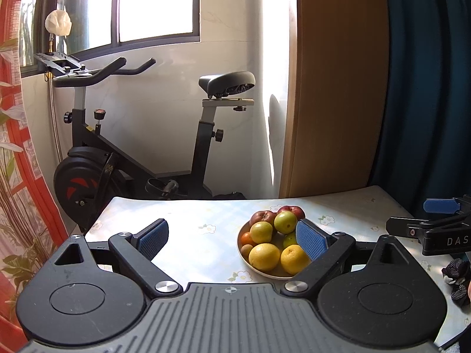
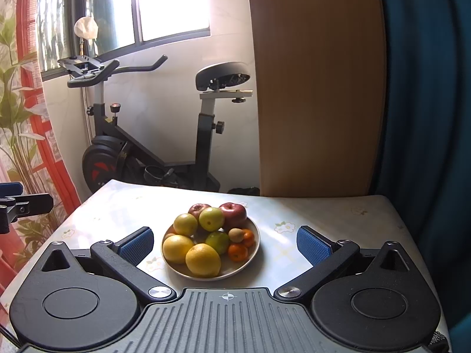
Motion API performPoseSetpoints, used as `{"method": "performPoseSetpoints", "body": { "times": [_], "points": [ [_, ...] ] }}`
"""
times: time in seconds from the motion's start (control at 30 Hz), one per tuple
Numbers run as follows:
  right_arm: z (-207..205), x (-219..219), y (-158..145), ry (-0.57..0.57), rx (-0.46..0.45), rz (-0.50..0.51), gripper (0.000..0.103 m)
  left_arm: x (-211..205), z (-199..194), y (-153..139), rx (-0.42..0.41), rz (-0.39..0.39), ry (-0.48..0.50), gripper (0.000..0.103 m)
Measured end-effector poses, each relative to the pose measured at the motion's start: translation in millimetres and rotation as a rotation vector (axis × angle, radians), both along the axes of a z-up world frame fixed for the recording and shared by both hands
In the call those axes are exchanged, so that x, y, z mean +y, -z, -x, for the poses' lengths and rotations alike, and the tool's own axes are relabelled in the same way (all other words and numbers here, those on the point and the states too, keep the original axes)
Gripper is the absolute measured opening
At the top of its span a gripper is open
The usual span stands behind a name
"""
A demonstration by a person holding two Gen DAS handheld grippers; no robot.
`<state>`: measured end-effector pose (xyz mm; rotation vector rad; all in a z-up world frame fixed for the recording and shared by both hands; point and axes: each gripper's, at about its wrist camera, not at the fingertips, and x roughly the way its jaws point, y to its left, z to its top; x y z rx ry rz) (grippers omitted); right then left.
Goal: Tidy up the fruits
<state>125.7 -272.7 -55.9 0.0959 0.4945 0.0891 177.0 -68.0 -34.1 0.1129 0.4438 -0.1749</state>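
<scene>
A white plate [image 2: 253, 245] piled with fruit stands on the floral table [image 2: 309, 209]. It holds two red apples [image 2: 235, 213], green-yellow apples [image 2: 211, 218], two yellow oranges [image 2: 202, 260], a green citrus [image 2: 217, 241], a kiwi [image 2: 236, 235] and small tangerines [image 2: 238, 252]. My right gripper [image 2: 225, 244] is open and empty, its jaws either side of the plate's near part. My left gripper [image 1: 234, 239] is open and empty, left of the plate [image 1: 244, 260]; its right finger [image 1: 310, 239] overlaps the fruit pile [image 1: 264, 256]. The right gripper also shows in the left wrist view [image 1: 426, 220].
An exercise bike [image 1: 141, 135] stands beyond the table's far edge, under a window. A wooden panel [image 2: 318, 88] and a dark blue curtain [image 2: 426, 117] are at back right. A red patterned curtain [image 1: 17, 176] hangs at left.
</scene>
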Motion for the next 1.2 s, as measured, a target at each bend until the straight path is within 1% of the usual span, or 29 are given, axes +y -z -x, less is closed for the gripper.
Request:
{"method": "performPoseSetpoints", "body": {
  "times": [0.33, 1.2],
  "points": [
    [1.3, 1.5, -0.6, 0.003, -0.006, -0.001, 0.103, 4.9, -1.0, -0.7, 0.011, 0.023, 0.008, 0.095],
    [5.1, 4.9, -2.9, 0.002, -0.012, -0.006, 0.103, 9.1, -0.3, 1.6, 0.003, 0.073, 0.02, 0.095]
  ]
}}
